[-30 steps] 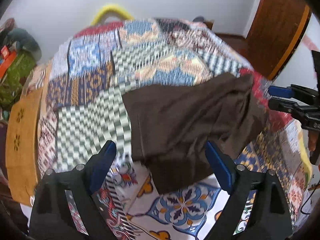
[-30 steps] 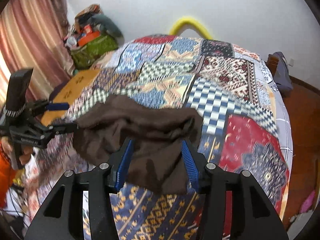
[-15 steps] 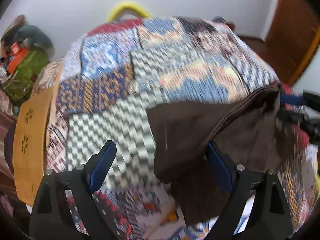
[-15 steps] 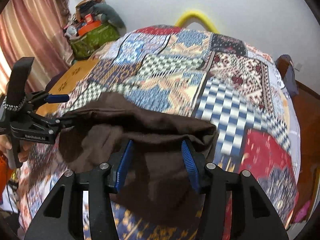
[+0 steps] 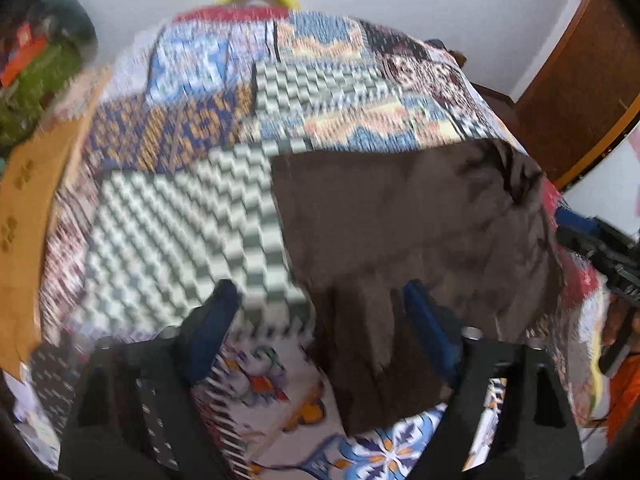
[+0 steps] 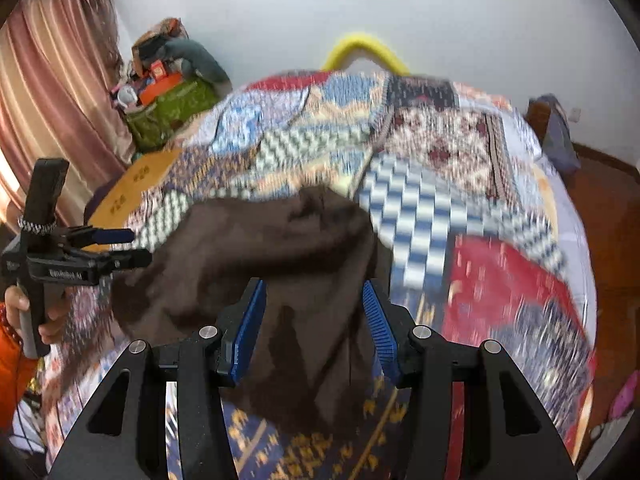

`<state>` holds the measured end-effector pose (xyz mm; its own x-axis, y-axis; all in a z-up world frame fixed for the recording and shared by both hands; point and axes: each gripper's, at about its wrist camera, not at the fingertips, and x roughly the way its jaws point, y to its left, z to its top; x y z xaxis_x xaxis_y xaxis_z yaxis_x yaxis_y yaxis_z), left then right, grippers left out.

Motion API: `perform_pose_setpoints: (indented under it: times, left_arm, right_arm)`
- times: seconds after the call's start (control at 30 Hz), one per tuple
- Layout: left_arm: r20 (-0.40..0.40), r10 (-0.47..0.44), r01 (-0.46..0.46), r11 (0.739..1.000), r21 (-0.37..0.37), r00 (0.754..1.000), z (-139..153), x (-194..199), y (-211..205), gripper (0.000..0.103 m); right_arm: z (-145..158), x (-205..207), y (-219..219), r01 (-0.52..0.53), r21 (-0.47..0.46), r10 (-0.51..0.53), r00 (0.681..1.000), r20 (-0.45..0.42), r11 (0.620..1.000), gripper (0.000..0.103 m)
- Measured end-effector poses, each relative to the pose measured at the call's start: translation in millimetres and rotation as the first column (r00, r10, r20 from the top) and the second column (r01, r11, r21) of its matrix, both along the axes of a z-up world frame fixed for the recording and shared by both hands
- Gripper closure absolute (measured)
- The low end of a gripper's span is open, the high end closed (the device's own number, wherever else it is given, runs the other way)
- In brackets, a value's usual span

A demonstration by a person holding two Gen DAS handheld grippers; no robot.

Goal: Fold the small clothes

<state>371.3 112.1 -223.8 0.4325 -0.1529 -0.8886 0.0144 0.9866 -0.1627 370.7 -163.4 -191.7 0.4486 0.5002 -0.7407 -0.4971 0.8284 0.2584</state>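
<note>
On the patchwork bedspread (image 5: 168, 216) my brown garment (image 5: 400, 216) now lies spread wider than a second ago, its far edge carried up the bed and no longer bunched near me. My left gripper (image 5: 316, 308) has dropped toward the near-left corner; its jaws are closing, with the cloth's left edge between them, but the pads don't press it yet. Both views are blurred by motion, so edge detail is rough. To the right, my right gripper (image 6: 312, 308) has sunk too, jaws set the same as before, part-way apart, with a hanging fold of garment between them. Whether the pads pinch it I cannot tell. My guess: the garment is being laid flat, with the left pinch next to set up the first fold. Folding proper hasn't started.
</note>
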Motion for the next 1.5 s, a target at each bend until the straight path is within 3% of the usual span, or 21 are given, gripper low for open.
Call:
perform_pose_setpoints:
  times: [0.1, 0.23, 0.27, 0.3, 0.43, 0.53, 0.7, 0.73, 0.87, 0.97, 1.1, 1.13, 1.2, 1.33, 1.5]
  left_arm:
    - [-0.030, -0.014, 0.012, 0.999, -0.043, 0.999, -9, -5, -6, 0.071]
    - [0.034, -0.033, 0.032, 0.999, 0.037, 0.999, 1, -13, -20, 0.089]
    - [0.056, -0.034, 0.030, 0.998, 0.058, 0.998, 6, -15, -23, 0.092]
    - [0.081, -0.029, 0.023, 0.997, 0.080, 0.996, 13, -17, -23, 0.092]
    - [0.182, -0.013, -0.008, 0.993, 0.118, 0.983, 40, -22, -23, 0.093]
    - [0.198, -0.008, -0.017, 0.992, 0.129, 0.980, 44, -15, -23, 0.093]
    - [0.093, -0.014, -0.006, 0.977, 0.212, 0.996, 5, 8, -23, 0.085]
    - [0.078, -0.015, -0.001, 0.979, 0.202, 0.997, -1, 8, -21, 0.084]
    - [0.119, -0.028, 0.004, 0.981, 0.195, 0.993, 2, 3, -19, 0.066]
    - [0.173, -0.051, 0.013, 0.977, 0.214, 0.984, 15, 4, -23, 0.053]
    - [0.169, -0.072, 0.028, 0.968, 0.249, 0.983, 12, 19, -28, 0.051]
    - [0.158, -0.070, 0.028, 0.967, 0.252, 0.985, 8, 23, -27, 0.051]
    - [0.128, -0.047, 0.013, 0.966, 0.257, 0.991, -5, 33, -25, 0.051]
    - [0.095, 0.029, -0.047, 0.980, 0.195, 0.995, -25, 42, -10, 0.051]
    - [0.106, 0.074, -0.086, 0.989, 0.117, 0.992, -23, 39, 4, 0.053]
  right_arm:
    - [-17, -5, -1, -0.004, -0.026, 0.003, 1.000, -0.025, 1.000, 0.056]
    - [-32, -7, -3, 0.006, -0.003, -0.006, 0.998, -0.056, 1.000, 0.058]
    - [-33, -8, -5, 0.010, -0.004, -0.010, 0.999, -0.044, 1.000, 0.068]
    - [-33, -9, -5, 0.011, -0.006, -0.011, 0.999, -0.040, 1.000, 0.077]
    - [-31, -11, -10, 0.022, 0.031, -0.021, 0.999, -0.040, 0.999, 0.093]
    - [-30, -16, -16, 0.031, 0.061, -0.029, 0.999, -0.036, 0.998, 0.094]
    - [-23, -19, -19, 0.023, 0.044, -0.023, 1.000, -0.001, 0.999, 0.093]
    - [-19, -17, -22, 0.032, 0.041, -0.032, 0.999, 0.003, 0.999, 0.090]
    - [-9, 1, -26, 0.061, 0.061, -0.063, 0.998, 0.031, 0.996, 0.069]
    - [-9, 24, -17, 0.055, 0.038, -0.057, 0.998, 0.041, 0.998, 0.067]
    - [-16, 51, -7, 0.061, 0.089, -0.062, 0.998, 0.013, 0.994, 0.067]
    - [-18, 57, -4, 0.061, 0.109, -0.063, 0.998, 0.007, 0.992, 0.068]
    - [-22, 63, -2, 0.074, 0.126, -0.075, 0.997, 0.008, 0.989, 0.095]
    - [-35, 72, 2, 0.107, 0.064, -0.107, 0.994, -0.015, 0.992, 0.096]
    - [-37, 68, 6, 0.092, -0.037, -0.091, 0.995, 0.040, 0.995, 0.096]
